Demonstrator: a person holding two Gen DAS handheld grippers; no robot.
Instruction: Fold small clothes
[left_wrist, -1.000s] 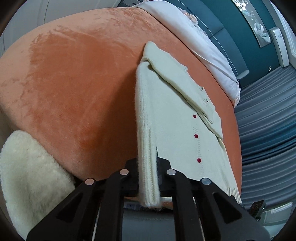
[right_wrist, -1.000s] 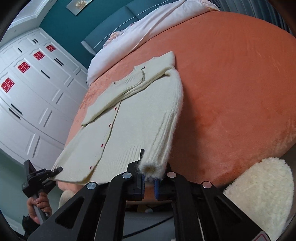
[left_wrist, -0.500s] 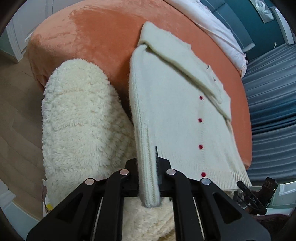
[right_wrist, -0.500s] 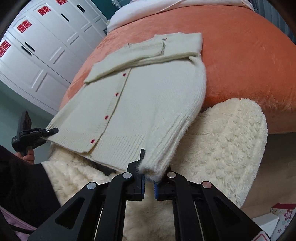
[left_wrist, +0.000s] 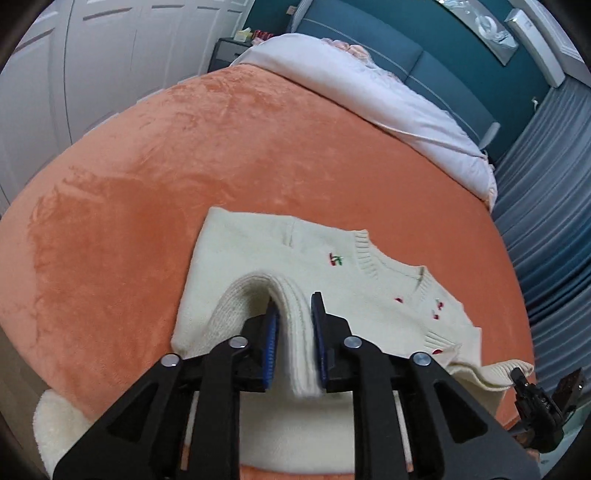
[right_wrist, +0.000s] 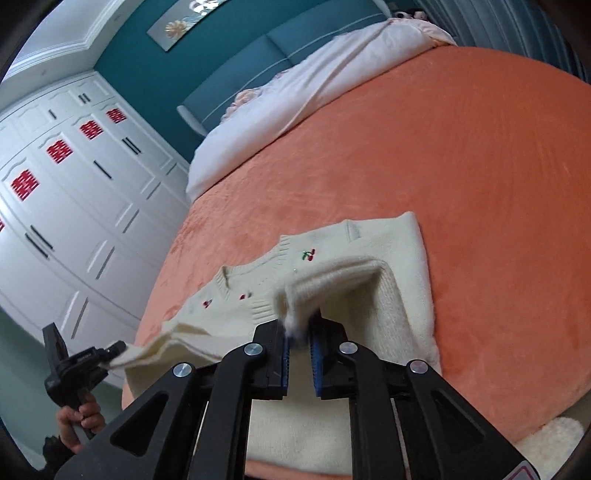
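Teal wall (right_wrist: 155, 55), white wardrobe (right_wrist: 74, 192), orange bedspread (left_wrist: 258, 147), grey curtains (left_wrist: 554, 221).

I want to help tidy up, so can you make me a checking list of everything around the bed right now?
Surface: orange blanket on the bed, smooth.
Job's things: cream cardigan, hem folded up over its front.
Clutter: fluffy white cloth at the bed's edge.
Grippers: left hand-held gripper and right hand-held gripper have just been opening, with the hem between the jaws.
Cables: nothing seen.
Surroundings: white wardrobe, teal headboard, white duvet.
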